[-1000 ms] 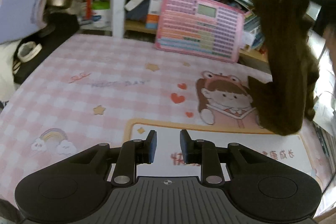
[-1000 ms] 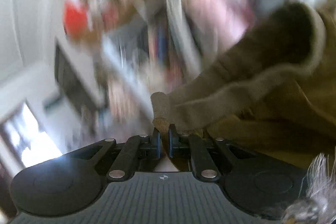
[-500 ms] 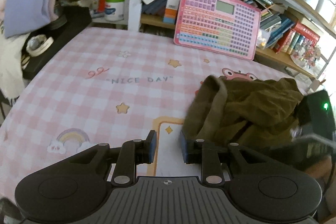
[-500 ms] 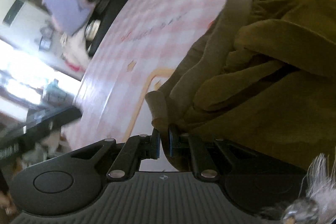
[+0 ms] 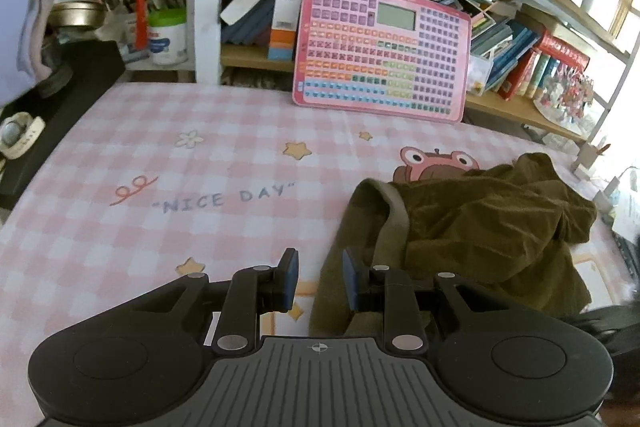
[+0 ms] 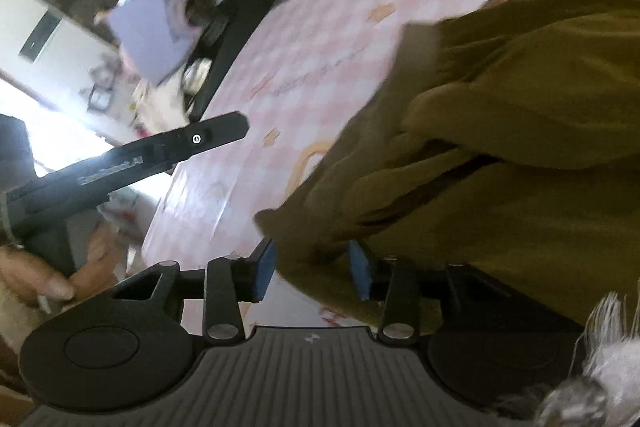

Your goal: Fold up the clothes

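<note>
Olive-brown garment (image 5: 480,227) lies crumpled in a heap on the pink checked counter (image 5: 160,163), right of centre, partly over the frog cartoon print; not folded as it lies. Its ribbed band edge (image 5: 394,223) runs roughly away from the viewer along the heap's left side, then down toward the left claw (image 5: 318,277). Left claw: jaws apart, nothing between them but the near strip of cloth just ahead and slightly right; whether the right pad touches fabric I cannot tell. Right claw (image 6: 314,273): jaws apart, a bunched fold of the garment (image 6: 500,155) sits in the gap, not pinched as far as the right wrist view shows; this view is tilted and blurred. Judgement: both claws are at the near edge of the heap, the right one closer in, with the bulk of the cloth ahead and to the right of the left claw. Hidden: the garment's kind, sleeves or legs cannot be made out; its right side is cut off by the frame edge. A pink keyboard toy (image 5: 380,47) leans against the shelf (image 5: 256,57) behind.
</note>
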Tool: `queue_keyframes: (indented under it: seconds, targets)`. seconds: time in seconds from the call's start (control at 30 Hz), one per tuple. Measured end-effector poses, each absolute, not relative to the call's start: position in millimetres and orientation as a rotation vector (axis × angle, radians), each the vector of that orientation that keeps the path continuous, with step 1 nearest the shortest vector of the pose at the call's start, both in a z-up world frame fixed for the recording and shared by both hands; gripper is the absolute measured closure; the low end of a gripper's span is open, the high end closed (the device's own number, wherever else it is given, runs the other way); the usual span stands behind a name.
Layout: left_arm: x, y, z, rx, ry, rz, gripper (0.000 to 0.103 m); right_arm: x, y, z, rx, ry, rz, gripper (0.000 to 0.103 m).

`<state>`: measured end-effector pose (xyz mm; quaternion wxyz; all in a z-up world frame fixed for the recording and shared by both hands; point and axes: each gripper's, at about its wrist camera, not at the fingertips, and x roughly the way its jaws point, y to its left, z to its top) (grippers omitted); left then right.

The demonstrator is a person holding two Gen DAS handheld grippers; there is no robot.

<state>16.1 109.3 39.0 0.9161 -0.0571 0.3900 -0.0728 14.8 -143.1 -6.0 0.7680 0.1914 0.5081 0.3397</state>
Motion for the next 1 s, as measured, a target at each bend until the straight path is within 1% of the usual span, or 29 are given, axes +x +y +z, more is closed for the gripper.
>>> queue_keyframes:
  seconds: [0.03, 0.1, 0.33, 0.47, 0.73, 0.87, 0.93, 1.0]
  targets:
    - [20, 109, 37, -0.120, 0.803, -0.158, 0.076, 14, -152, -4, 0.428, 1.093, 0.707, 0.064]
    - [27, 106, 33, -0.120, 0.806, -0.171, 0.067, 12, -171, -3, 0.458, 1.073, 0.619, 0.064]
    - [53, 99, 19, -0.120, 0.817, -0.218, 0.066, 0, -216, -5, 0.498, 1.012, 0.298, 0.064]
    - [63, 95, 14, -0.123, 0.813, -0.246, 0.059, -7, -231, -10, 0.479, 1.008, 0.129, 0.065]
    - [71, 98, 8, -0.150, 0.810, -0.303, 0.059, -16, -235, -17, 0.438, 1.010, -0.042, 0.065]
    - [76, 103, 4, -0.151, 0.810, -0.324, 0.061, -19, -230, -17, 0.430, 1.005, -0.070, 0.065]
    - [79, 103, 2, -0.149, 0.810, -0.339, 0.065, -21, -227, -16, 0.427, 1.010, -0.079, 0.065]
    - [85, 100, 0, -0.140, 0.809, -0.356, 0.067, -22, -224, -17, 0.424, 1.014, -0.086, 0.065]
